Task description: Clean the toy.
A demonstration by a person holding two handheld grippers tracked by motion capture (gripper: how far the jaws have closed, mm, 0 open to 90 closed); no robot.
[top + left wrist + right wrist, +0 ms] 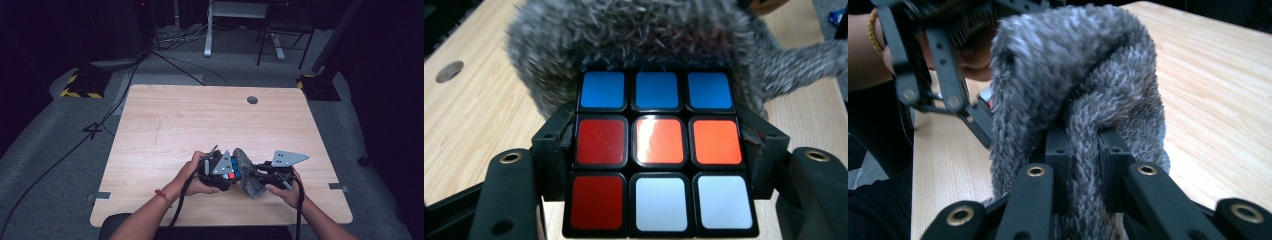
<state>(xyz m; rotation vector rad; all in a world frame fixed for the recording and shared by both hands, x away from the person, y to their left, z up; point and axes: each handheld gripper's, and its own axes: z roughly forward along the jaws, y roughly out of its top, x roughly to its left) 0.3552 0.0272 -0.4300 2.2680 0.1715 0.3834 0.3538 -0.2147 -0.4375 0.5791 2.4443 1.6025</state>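
Observation:
A puzzle cube point(659, 150) with blue, red, orange and white squares sits clamped between the black jaws of my left gripper point(659, 150); in the high view the cube point(231, 170) shows just right of the left hand. My left gripper point(226, 172) is shut on it. A fuzzy grey cloth point(1073, 90) hangs bunched in my right gripper point(1083, 165), whose jaws pinch a fold of it. The cloth point(247, 172) lies against the far side of the cube point(639, 30), between the two grippers. My right gripper point(260, 175) points left toward the cube.
The wooden table point(200, 120) has a round cable hole point(252, 100) near its far edge. Cables point(65, 155) trail across the grey floor to the left. A desk frame and chair legs point(240, 30) stand beyond the table.

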